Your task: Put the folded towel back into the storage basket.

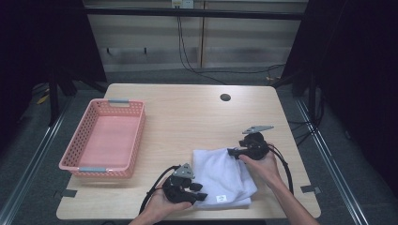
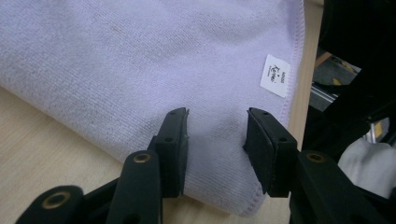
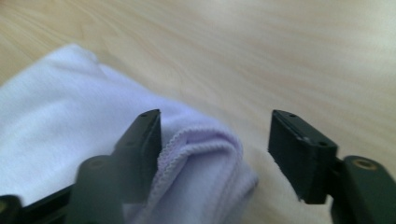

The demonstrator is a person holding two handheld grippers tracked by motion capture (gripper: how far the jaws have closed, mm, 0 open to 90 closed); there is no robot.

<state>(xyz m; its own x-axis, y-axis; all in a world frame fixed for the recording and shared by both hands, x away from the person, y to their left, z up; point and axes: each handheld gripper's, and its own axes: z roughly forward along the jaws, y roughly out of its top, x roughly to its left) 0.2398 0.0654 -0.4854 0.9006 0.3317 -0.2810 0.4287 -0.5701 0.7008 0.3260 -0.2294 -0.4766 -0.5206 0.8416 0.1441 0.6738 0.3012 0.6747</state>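
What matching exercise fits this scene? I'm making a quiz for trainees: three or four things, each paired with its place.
Things:
1. basket
2. towel
3. label
4. round hole

Places:
A. far side of the table, right of centre
B. left side of the table
C. near edge, between the two grippers
D. near corner of the towel

Pairs: 1-B, 2-C, 3-D, 4-A

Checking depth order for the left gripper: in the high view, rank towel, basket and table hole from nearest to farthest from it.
From the left gripper:
1. Towel, right at its jaws, toward the right.
2. Basket, off to the left, at the table's left side.
3. Table hole, far side of the table, near its back edge.
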